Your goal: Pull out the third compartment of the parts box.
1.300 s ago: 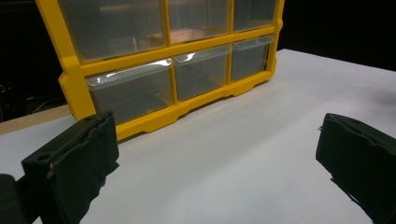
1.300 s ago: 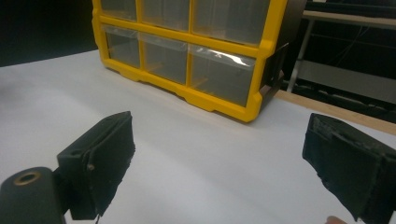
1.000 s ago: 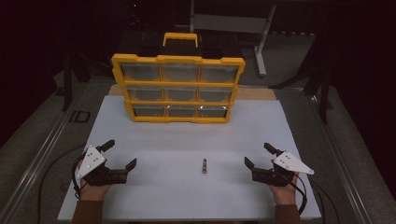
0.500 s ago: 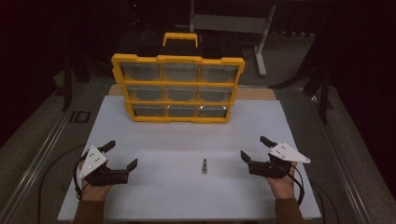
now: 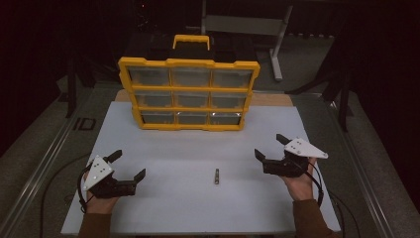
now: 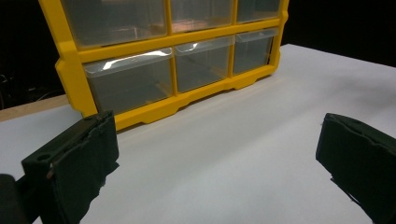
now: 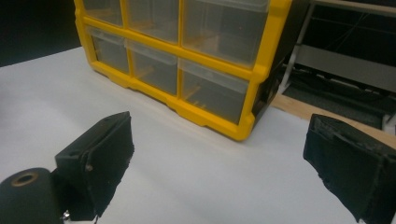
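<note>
The yellow drawer organizer (image 5: 188, 94) stands upright at the white table's (image 5: 163, 144) far side. Both the left gripper (image 5: 127, 167) and right gripper (image 5: 270, 147) stand wide and empty. Between them lies a small metal bolt (image 5: 216, 176): probably light, stiff, rolling easily, best pinched mid-shaft.

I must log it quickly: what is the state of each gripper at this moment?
Left gripper: open, holding nothing, above the white table.
Right gripper: open, holding nothing; the small metal part lies untouched between the two.
</note>
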